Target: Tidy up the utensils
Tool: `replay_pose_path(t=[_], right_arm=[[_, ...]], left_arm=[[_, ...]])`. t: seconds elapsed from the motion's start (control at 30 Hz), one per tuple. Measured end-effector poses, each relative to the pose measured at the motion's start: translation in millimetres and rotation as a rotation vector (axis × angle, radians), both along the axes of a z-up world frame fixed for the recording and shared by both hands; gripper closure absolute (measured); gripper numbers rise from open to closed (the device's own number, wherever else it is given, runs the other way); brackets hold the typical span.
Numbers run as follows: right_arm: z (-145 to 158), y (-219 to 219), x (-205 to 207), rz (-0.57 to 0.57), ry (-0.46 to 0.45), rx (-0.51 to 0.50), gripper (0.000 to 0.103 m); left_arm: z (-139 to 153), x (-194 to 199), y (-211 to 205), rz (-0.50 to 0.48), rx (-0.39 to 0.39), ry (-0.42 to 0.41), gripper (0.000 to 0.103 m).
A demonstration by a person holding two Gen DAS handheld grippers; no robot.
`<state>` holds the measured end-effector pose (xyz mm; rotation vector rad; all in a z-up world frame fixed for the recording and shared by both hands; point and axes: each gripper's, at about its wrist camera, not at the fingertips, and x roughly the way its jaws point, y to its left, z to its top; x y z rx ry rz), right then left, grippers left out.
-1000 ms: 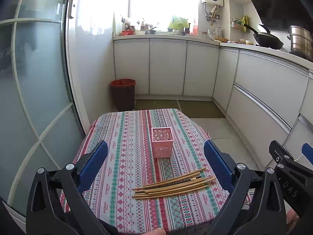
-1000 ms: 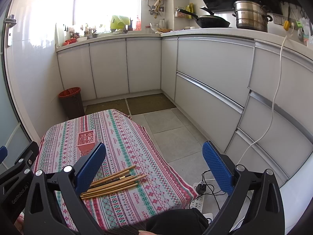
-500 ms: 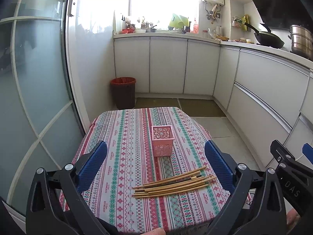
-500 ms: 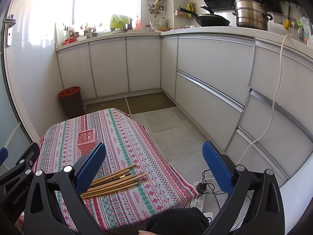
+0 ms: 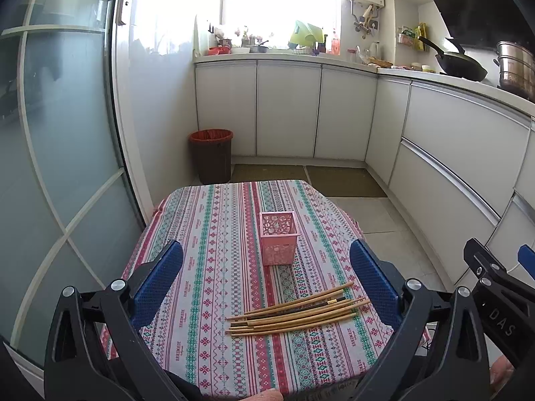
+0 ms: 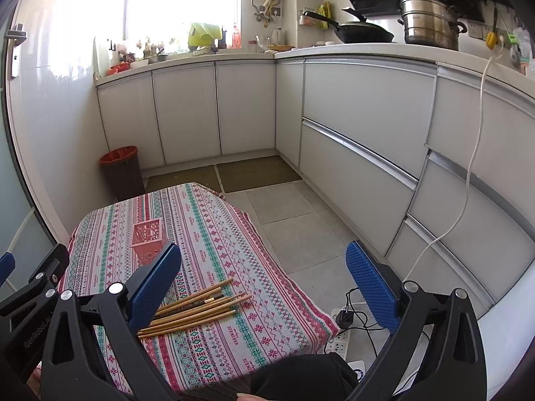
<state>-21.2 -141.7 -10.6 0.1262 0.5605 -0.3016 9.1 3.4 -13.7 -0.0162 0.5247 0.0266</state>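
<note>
Several wooden chopsticks (image 5: 297, 314) lie in a loose bundle on the patterned tablecloth (image 5: 214, 267), near the front edge. An empty pink square holder (image 5: 278, 242) stands upright behind them at mid-table. My left gripper (image 5: 267, 280) is open and empty, held above the table's near edge, its blue pads either side of the chopsticks. In the right wrist view the chopsticks (image 6: 197, 310) and holder (image 6: 148, 242) sit at lower left. My right gripper (image 6: 264, 284) is open and empty, over the table's right edge and the floor.
A brown bin (image 5: 211, 155) stands beyond the table by the glass door (image 5: 60, 153). White cabinets (image 6: 354, 127) run along the back and right. A power strip with cables (image 6: 344, 330) lies on the tiled floor to the table's right.
Both views have shifted slightly, with the table and chopsticks sitting a bit lower and closer. Both grippers stay open. Nothing on the table has moved.
</note>
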Motion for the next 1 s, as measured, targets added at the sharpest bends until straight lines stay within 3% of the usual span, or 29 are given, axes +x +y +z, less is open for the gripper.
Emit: replay_pose_path(t=[0.43,0.63,0.77,0.9,1.0], right_arm=[[-2.2,-1.0,2.1,0.002,0.011,0.004,0.007],[-6.1,-3.5,5.0,0.003,0.026,0.016,0.007],[-17.7,-14.5,15.1,0.008,0.072,0.081,0.007],[-47.9,-45.5,33.6,0.018,0.143,0.269,0.007],[-82.2,-79.6,47.7,-0.016,0.212,0.438,0.007]], left_arm=[[-4.7,3.9,-0.5,0.002,0.002,0.016,0.007],[-12.0,14.4,0.4,0.0,-0.013,0.067,0.007],[-35.5,41.6,1.9,-0.033,-0.058,0.197,0.007],[-79.5,81.9,-3.8,-0.151,-0.085,0.393,0.007],[-122.1,110.9,-21.1,-0.247,-0.003,0.552,0.007]])
